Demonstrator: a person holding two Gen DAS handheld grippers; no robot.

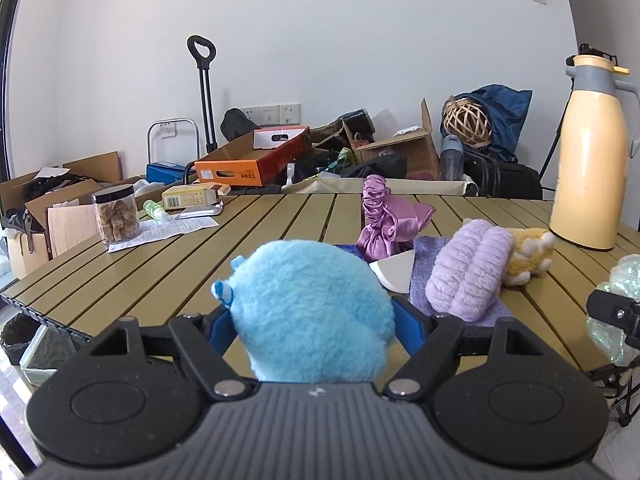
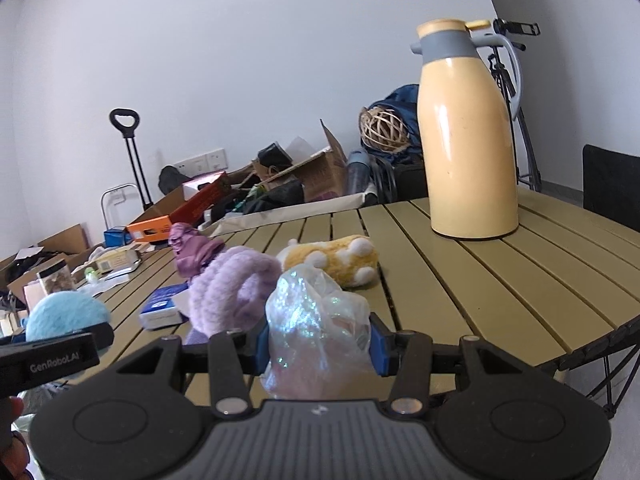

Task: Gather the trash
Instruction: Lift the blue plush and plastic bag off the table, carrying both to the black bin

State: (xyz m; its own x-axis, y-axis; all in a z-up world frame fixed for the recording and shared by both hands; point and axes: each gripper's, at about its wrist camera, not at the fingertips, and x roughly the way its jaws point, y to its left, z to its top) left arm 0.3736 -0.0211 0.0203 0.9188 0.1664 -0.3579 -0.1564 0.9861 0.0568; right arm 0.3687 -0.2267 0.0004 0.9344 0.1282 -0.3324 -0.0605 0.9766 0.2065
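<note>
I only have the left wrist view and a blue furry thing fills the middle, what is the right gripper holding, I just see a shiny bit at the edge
Observer: The right gripper is shut on a crumpled iridescent plastic bag, pinched between its blue pads.

Operator: What is the yellow plush beside the lilac one?

Observer: In the right wrist view the yellow plush lies on its side on the table, white paws showing, behind the bag.

Operator: Anything hidden by the blue toy?

Observer: Yes, a small blue and white box lies flat on the slats, left of the lilac plush. The left gripper is shut on that blue plush toy.
</note>
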